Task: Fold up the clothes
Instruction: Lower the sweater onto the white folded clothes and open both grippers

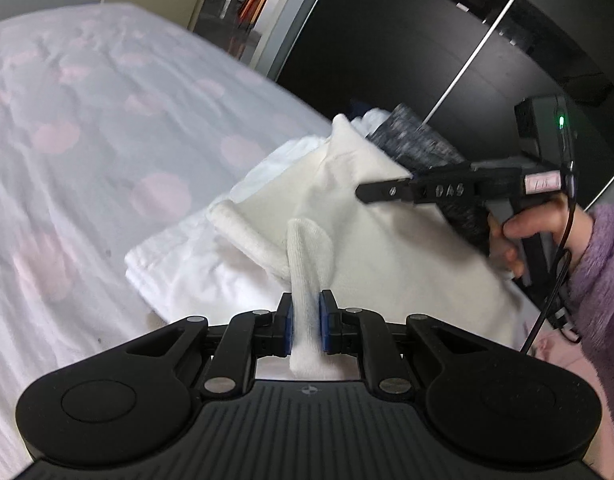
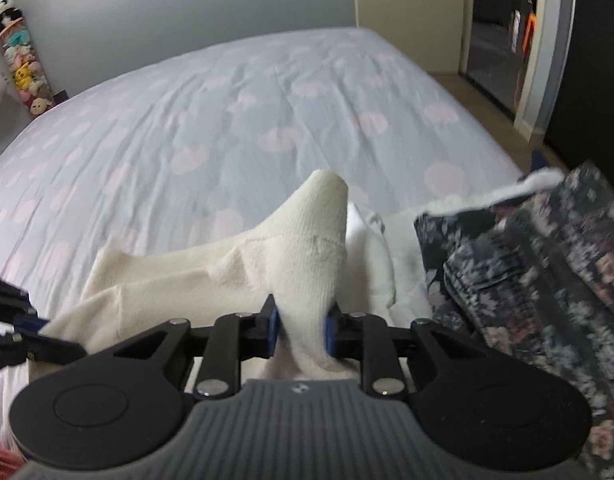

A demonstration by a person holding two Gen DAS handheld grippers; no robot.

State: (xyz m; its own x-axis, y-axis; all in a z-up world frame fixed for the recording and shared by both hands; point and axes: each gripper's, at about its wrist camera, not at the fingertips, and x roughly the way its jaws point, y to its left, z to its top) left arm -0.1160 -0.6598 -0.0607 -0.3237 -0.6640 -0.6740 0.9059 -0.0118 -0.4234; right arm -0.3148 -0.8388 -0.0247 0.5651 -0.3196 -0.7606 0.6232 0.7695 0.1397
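Left hand-held gripper (image 1: 305,322) is clamped on a pinch of the cream knit garment (image 1: 387,240); a narrow tongue of the knit stands up between its blue pads (image 1: 322,320) & also hangs out below them. Right hand-held gripper (image 2: 300,330) is likewise closed on the cream knit garment (image 2: 299,248), w/ a peak of fabric rising in front of its fingers. From the left wrist view the right hand-held gripper (image 1: 387,192) shows side-on at the far edge of the same garment, held by the person's right hand (image 1: 519,240) in a purple fleece sleeve (image 1: 603,280); green LED lit on its body. The cream piece thus hangs slack between both tools, draped over a folded white garment (image 1: 179,264) that lies on the bed (image 1: 87,140). Bed cover is pale lilac w/ pink blotches, slightly wrinkled. Just beside the cream piece, on the right, sits a dark floral garment (image 2: 539,272), crumpled, w/ white fabric touching its upper edge. Left tool's tip (image 2: 11,328) pokes into the right wrist view at lower left, touching the knit. Background: black wardrobe (image 1: 427,40) & a tube of plush toys (image 2: 21,56) against the wall.
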